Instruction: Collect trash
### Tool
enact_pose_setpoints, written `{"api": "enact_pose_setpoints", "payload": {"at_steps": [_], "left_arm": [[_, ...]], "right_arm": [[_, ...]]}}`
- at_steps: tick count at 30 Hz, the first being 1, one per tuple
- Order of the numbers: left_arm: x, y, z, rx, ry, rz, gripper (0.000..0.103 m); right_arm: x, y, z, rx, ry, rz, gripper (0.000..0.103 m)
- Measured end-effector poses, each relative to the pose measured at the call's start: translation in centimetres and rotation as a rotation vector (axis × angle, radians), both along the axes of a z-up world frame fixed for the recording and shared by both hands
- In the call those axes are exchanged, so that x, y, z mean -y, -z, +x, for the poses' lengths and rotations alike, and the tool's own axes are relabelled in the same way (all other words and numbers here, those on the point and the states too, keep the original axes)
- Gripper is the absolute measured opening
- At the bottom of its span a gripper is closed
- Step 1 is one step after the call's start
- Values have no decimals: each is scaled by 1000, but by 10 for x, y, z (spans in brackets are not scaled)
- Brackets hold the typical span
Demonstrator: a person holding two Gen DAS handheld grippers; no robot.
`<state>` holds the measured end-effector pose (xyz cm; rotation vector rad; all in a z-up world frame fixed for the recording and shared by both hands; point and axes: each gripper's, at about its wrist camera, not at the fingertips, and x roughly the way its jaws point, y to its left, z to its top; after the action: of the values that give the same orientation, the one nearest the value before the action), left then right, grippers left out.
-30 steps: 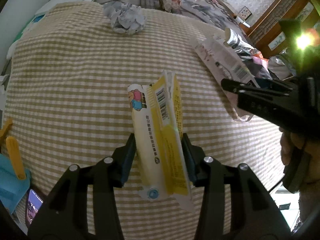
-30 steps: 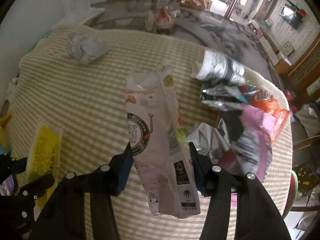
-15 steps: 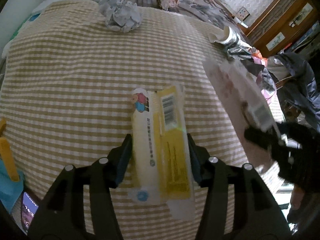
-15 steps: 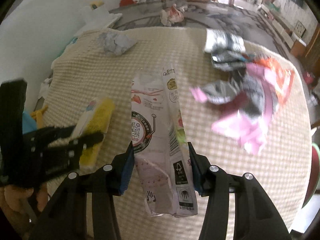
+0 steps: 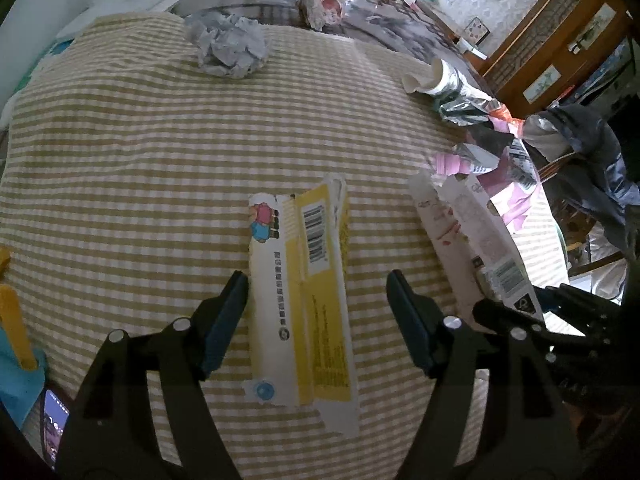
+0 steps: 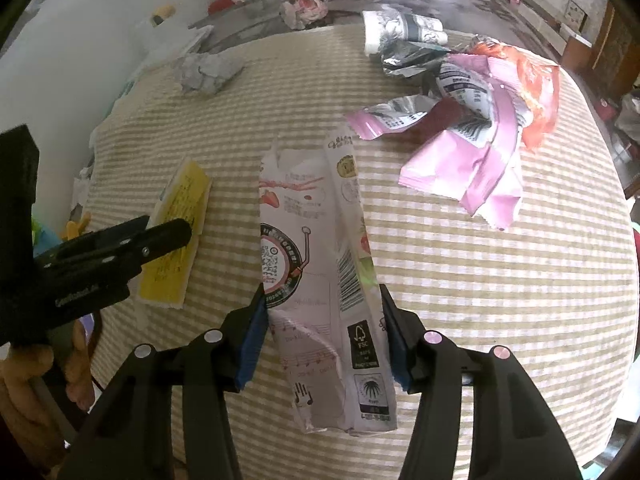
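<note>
So on my left wrist cam, the left gripper [image 5: 316, 308] has its jaws spread wide, and the yellow carton [image 5: 300, 292] lies flat on the checked tablecloth [image 5: 140, 160] between them. There's a clear gap to the right pad, and the left pad sits just beside the carton's white edge; I honestly can't tell if it's brushing it or not, the fisheye warps that spot. Barcode side is facing up, with a little cartoon print at the far end.

Over on the right wrist cam, the right gripper [image 6: 324, 332] is pinching the pink carton [image 6: 320, 280], both blue pads pressed into its long sides. The flattened carton sticks out forward past the fingertips, strawberry print at the far end, FSC mark near the close end. It looks held a bit above the cloth, but I wouldn't swear to it.

The two cartons end up near each other, yellow one to the left of the pink one.

Rest of the junk: a crumpled paper ball [image 5: 230, 50] sits at the far side of the table, well apart from everything. On the far right there's a heap of pink and foil wrappers [image 6: 476, 120], with a squashed paper cup [image 6: 400, 32] just behind it.
</note>
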<state>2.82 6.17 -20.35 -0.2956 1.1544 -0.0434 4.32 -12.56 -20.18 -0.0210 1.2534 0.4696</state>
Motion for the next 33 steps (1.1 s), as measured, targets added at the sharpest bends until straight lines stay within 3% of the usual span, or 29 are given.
{"api": "enact_pose_setpoints", "payload": {"at_steps": [1,6,12,23,24,26,33], "left_arm": [[-1,0,-1,0,-3,-5,68],[-5,-2,-3,8,-10,-19,66],[-2,-1,-4,-3,6,-8,59],[-1,5,-6,-28,3,-19,59],[-1,5,-7,-26,3,-21,58],[-1,5,-7,-29,5,-25,44],[-3,-1,-8,-6,5,-31,31]], "right_arm": [[2,-2,0,5,8,4,64],[5,-6,2,17,31,16,69],[6,-7,2,19,35,18,71],[3,-1,10,13,38,2,71],[3,-1,10,11,38,3,71],[4,0,11,8,43,3,71],[4,-1,9,12,46,2,72]]}}
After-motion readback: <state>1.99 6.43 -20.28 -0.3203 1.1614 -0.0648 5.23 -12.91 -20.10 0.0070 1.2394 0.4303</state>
